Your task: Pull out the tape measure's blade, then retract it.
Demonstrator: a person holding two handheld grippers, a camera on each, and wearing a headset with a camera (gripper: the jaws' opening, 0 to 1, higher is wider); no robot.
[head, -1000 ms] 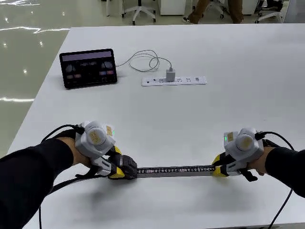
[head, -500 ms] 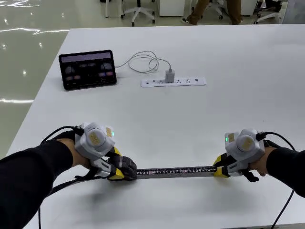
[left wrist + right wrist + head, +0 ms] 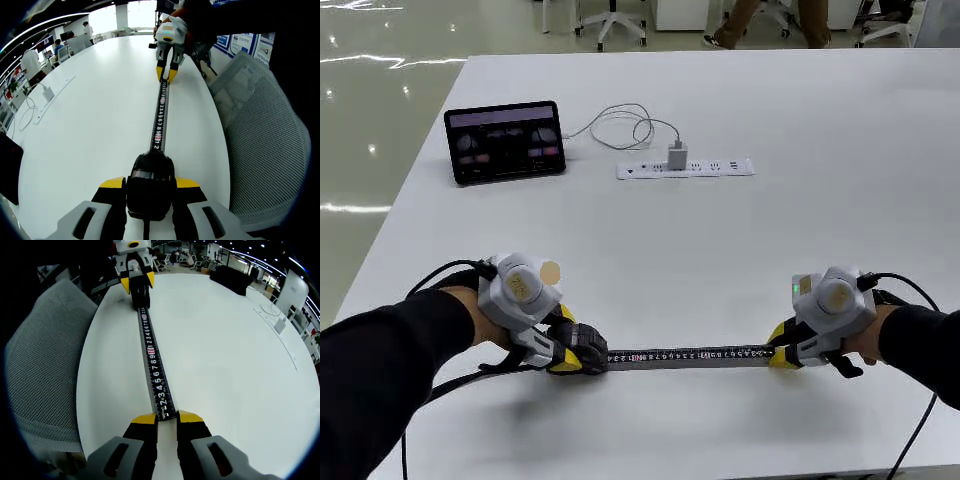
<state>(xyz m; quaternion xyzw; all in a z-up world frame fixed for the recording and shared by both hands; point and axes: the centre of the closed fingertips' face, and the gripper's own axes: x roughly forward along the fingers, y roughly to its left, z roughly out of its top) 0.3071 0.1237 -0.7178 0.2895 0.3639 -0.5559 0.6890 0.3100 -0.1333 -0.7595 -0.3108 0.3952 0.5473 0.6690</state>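
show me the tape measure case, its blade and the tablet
tape measure case (image 3: pixel 150 187), left gripper view, top of the black housing
blade (image 3: pixel 154 362), right gripper view, middle of the numbered strip
tablet (image 3: pixel 505 141), head view, centre of the screen

black blade (image 3: pixel 685 355) — white table (image 3: pixel 770 120)

The left gripper (image 3: pixel 150 184) clamps its yellow-tipped jaws on either side of a black tape measure (image 3: pixel 150 172) at the near edge of a white table (image 3: pixel 100 125). The numbered blade (image 3: pixel 159 120) lies drawn out flat along the tabletop to the right gripper (image 3: pixel 166 76), whose yellow tips close on its far end. A grey mesh chair (image 3: pixel 260 140) stands just beside the table's edge, and a white power strip (image 3: pixel 55 99) with a looped cable (image 3: pixel 25 112) lies across the table.
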